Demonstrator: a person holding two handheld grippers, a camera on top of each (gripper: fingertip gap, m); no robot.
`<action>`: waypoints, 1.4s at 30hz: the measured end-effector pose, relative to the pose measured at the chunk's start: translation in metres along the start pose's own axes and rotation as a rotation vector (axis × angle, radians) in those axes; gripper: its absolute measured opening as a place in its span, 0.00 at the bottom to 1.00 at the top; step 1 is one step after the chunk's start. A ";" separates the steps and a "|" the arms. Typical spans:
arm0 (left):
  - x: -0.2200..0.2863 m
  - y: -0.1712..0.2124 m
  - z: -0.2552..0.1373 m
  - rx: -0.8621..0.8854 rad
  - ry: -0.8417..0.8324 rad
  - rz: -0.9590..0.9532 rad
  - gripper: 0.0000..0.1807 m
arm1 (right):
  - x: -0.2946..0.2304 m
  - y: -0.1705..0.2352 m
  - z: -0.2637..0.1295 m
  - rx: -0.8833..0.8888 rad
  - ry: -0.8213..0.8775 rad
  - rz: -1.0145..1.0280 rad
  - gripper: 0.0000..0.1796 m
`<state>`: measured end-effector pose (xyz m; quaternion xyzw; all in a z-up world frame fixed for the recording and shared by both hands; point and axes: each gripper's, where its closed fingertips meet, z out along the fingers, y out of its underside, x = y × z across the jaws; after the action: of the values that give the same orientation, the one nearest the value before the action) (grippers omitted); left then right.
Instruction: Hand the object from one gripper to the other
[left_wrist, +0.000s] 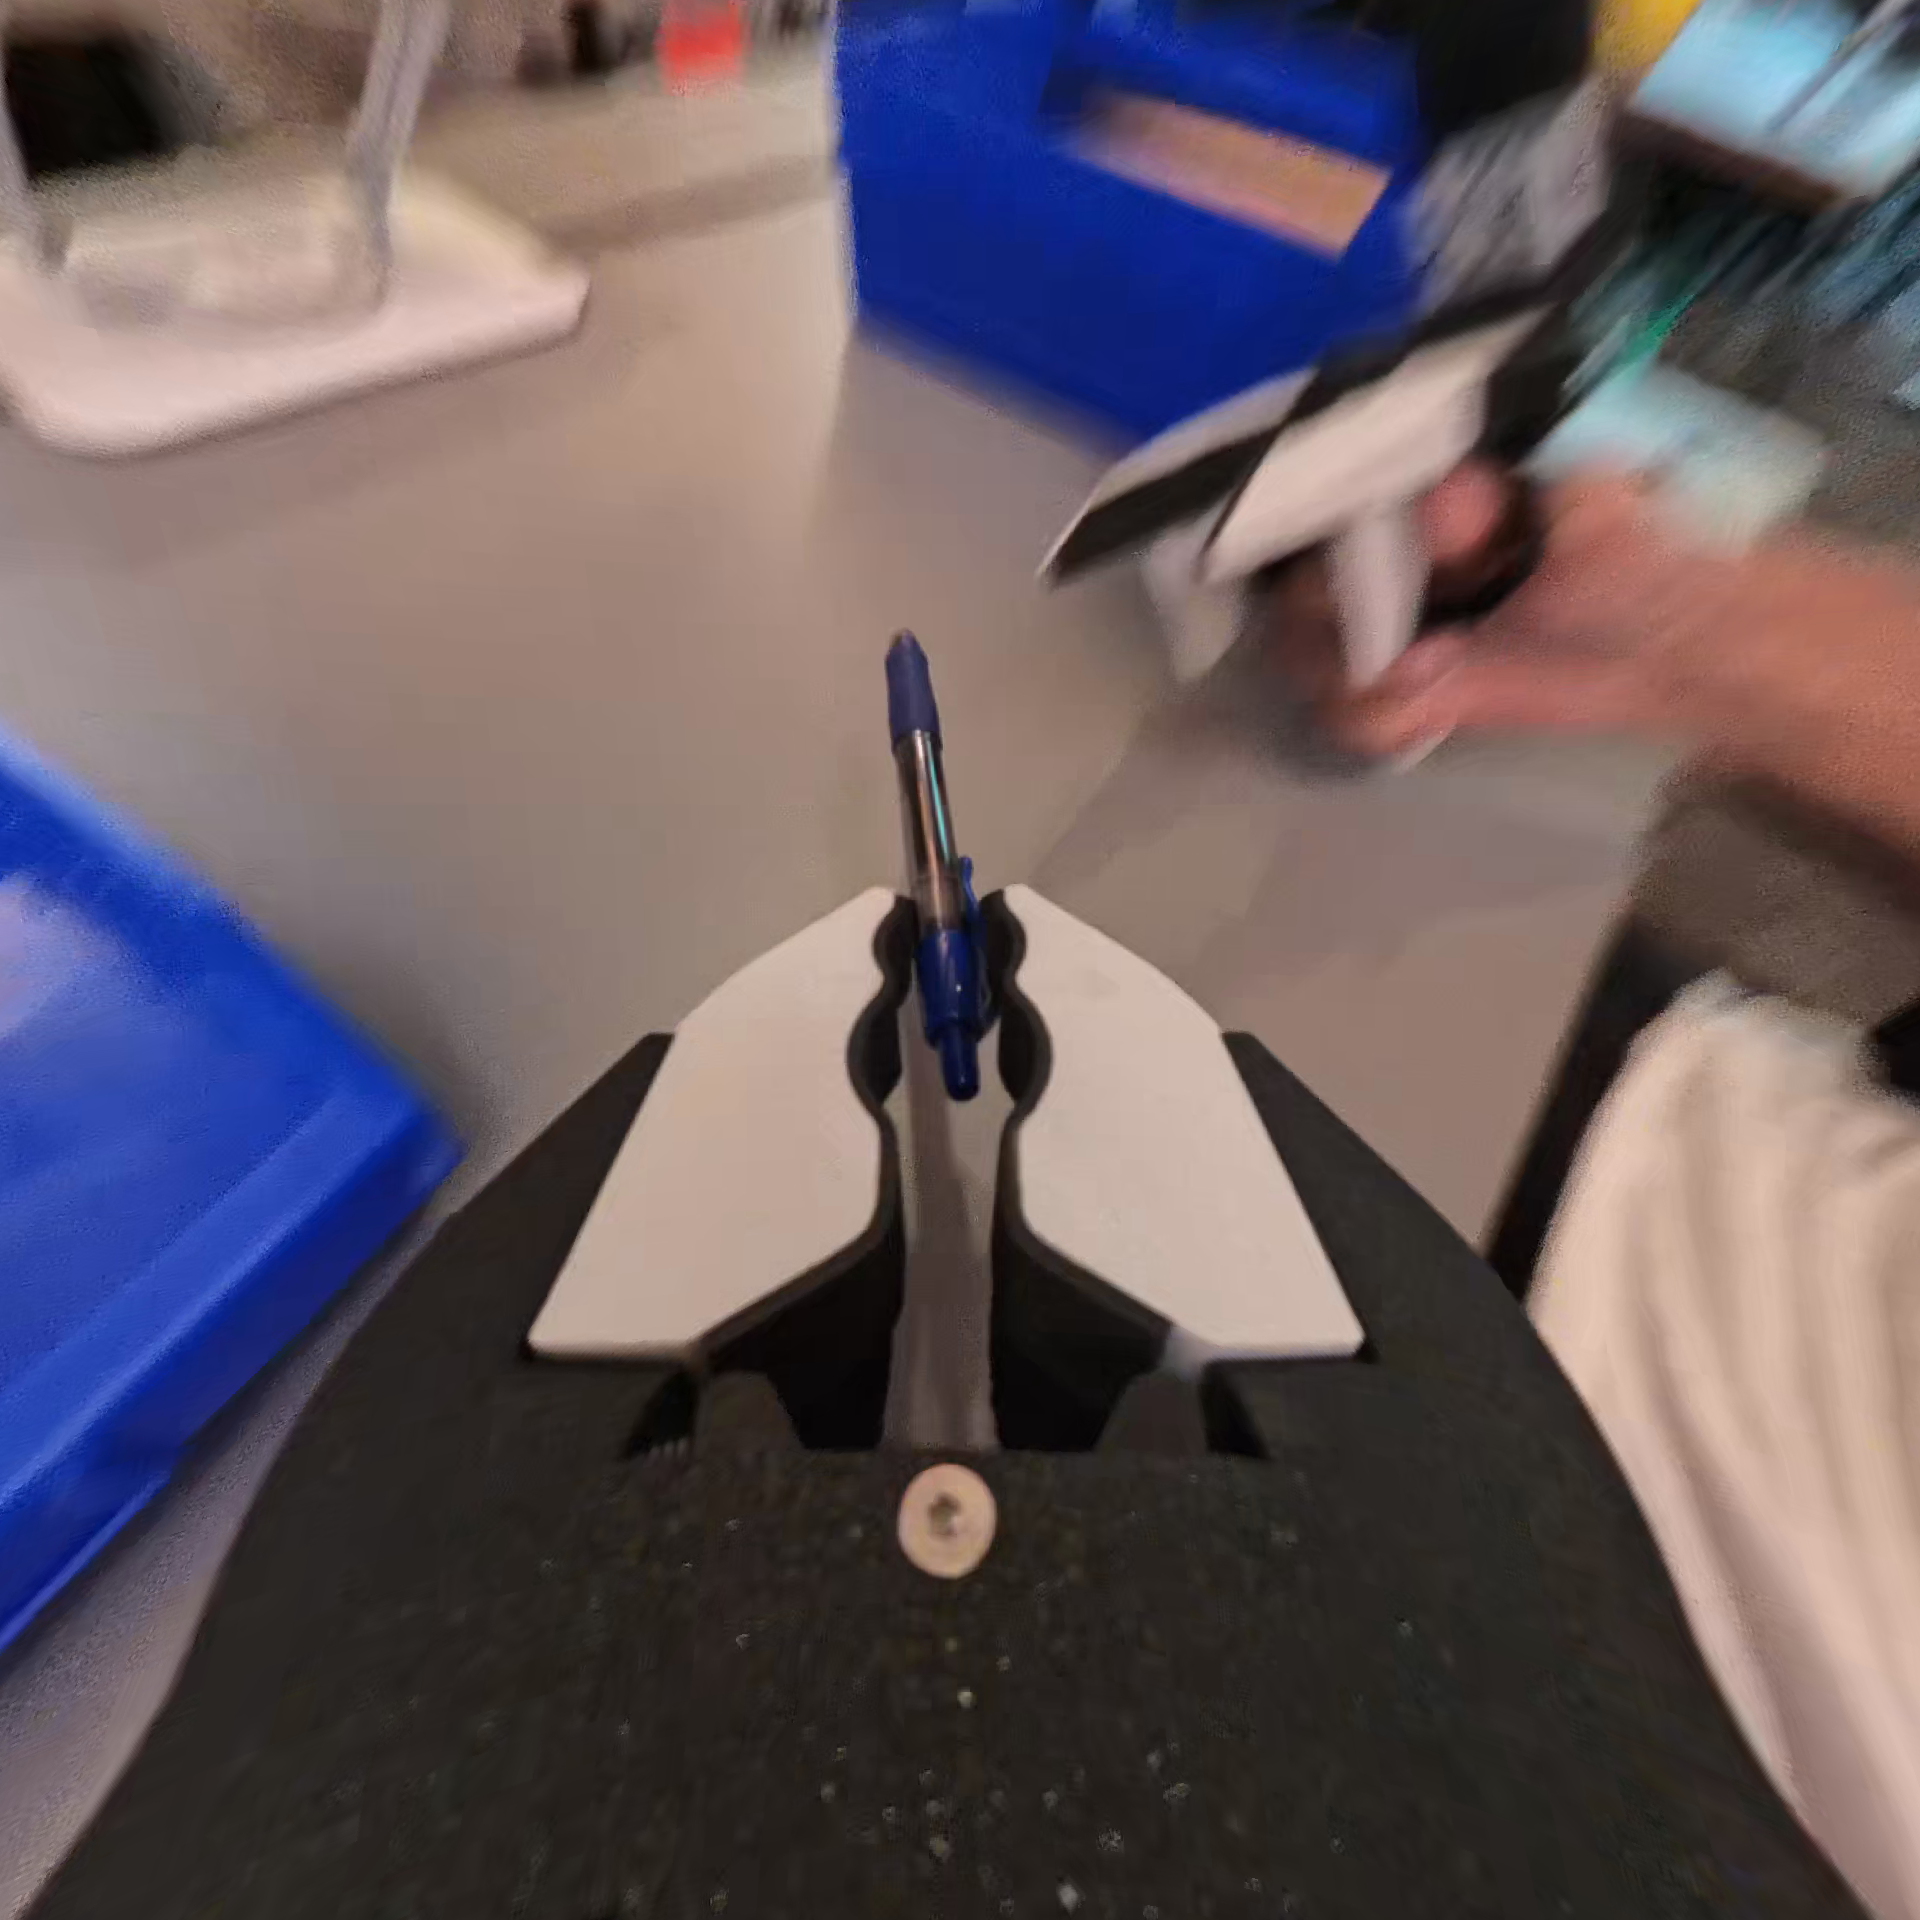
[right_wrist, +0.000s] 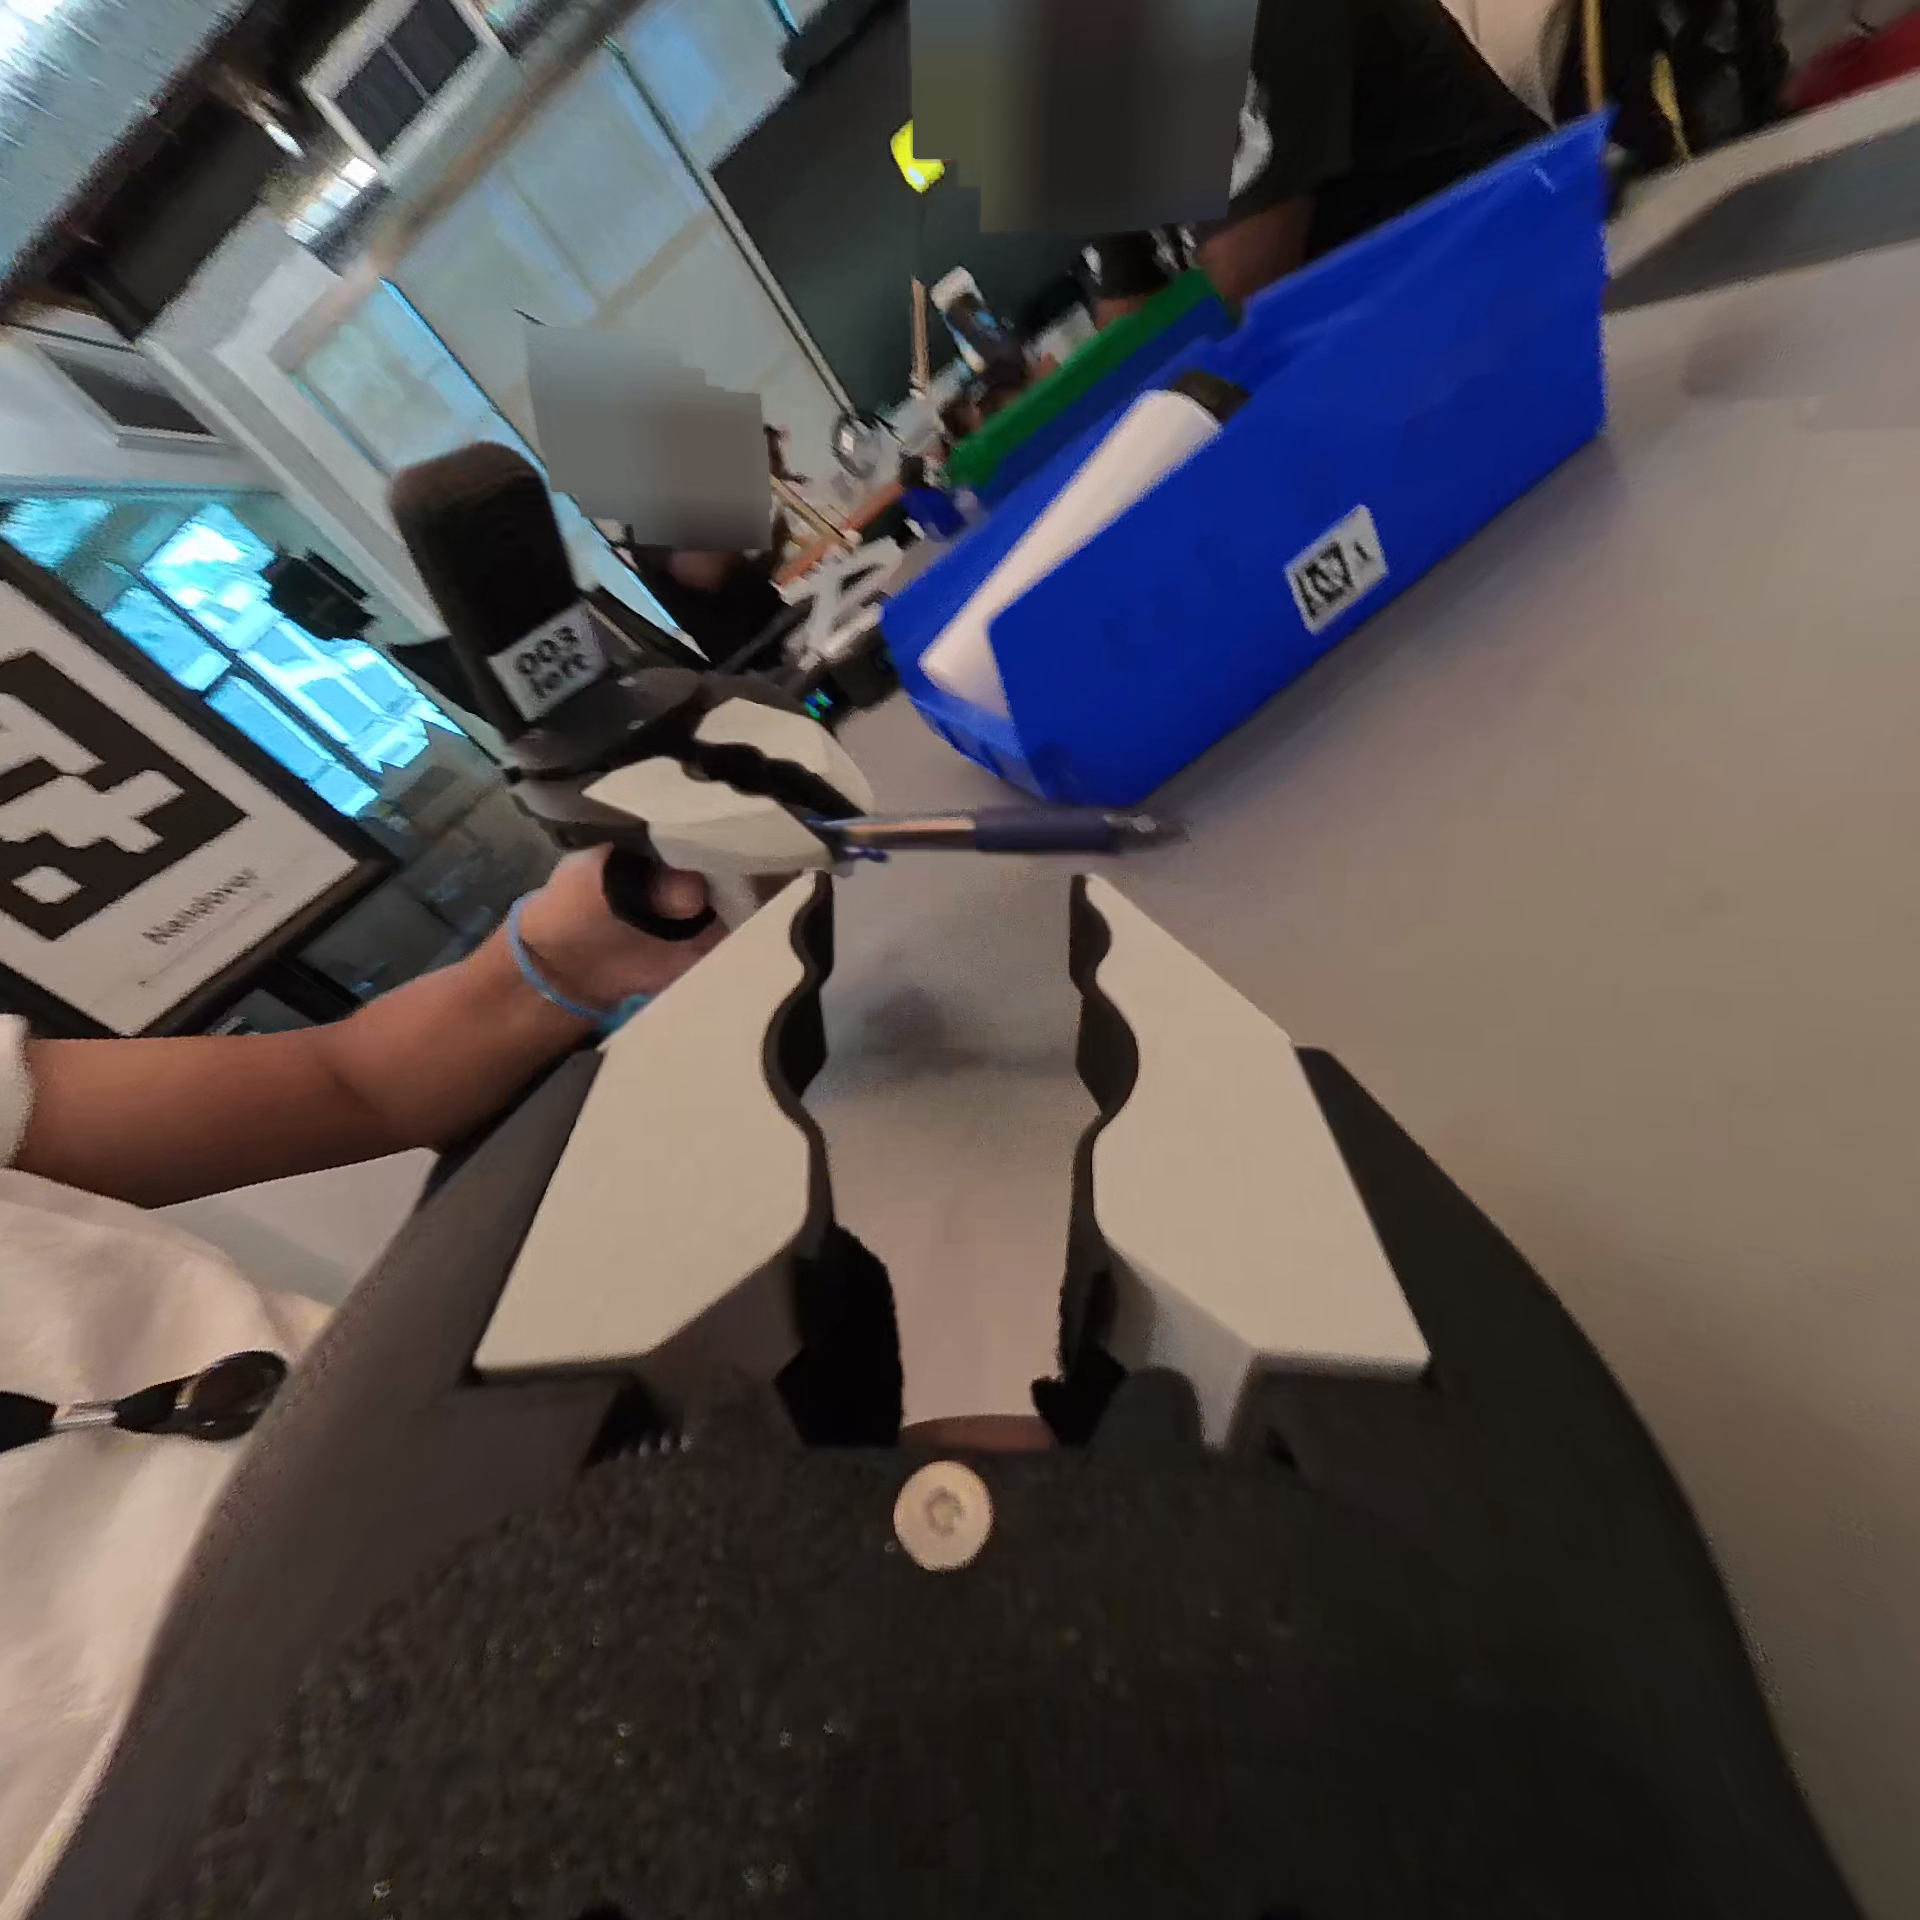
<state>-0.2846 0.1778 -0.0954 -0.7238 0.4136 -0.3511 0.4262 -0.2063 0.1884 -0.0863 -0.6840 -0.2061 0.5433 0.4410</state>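
Observation:
A blue-capped pen with a clear barrel (left_wrist: 928, 821) is clamped between the fingers of my left gripper (left_wrist: 943, 902), which is shut on it near its clip end; the pen points forward above the grey table. In the right wrist view the same pen (right_wrist: 997, 831) sticks out sideways from the left gripper (right_wrist: 831, 826), held in a hand. My right gripper (right_wrist: 948, 894) is open and empty, its fingers spread just below the pen. In the left wrist view the right gripper (left_wrist: 1101, 540) is blurred, up and to the right of the pen, apart from it.
A blue bin (right_wrist: 1299, 551) with a white roll inside stands on the grey table (right_wrist: 1558, 987); it shows in the left wrist view too (left_wrist: 1039, 229). Another blue bin (left_wrist: 156, 1195) is at the left. A white stand base (left_wrist: 260, 312) sits far left. People stand behind the table.

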 end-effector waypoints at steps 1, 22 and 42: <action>0.016 -0.024 -0.003 0.135 0.101 -0.047 0.06 | -0.009 -0.004 0.001 0.028 -0.038 0.000 0.26; 0.048 -0.054 0.017 0.434 0.472 -0.438 0.05 | -0.053 -0.016 0.021 0.182 -0.189 0.008 0.08; 0.048 -0.058 0.028 0.517 0.059 0.035 0.30 | -0.036 -0.066 -0.029 0.648 -0.241 0.260 0.06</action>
<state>-0.2236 0.1611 -0.0458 -0.5728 0.3348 -0.4589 0.5909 -0.1782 0.1845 -0.0111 -0.4602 0.0150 0.7086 0.5346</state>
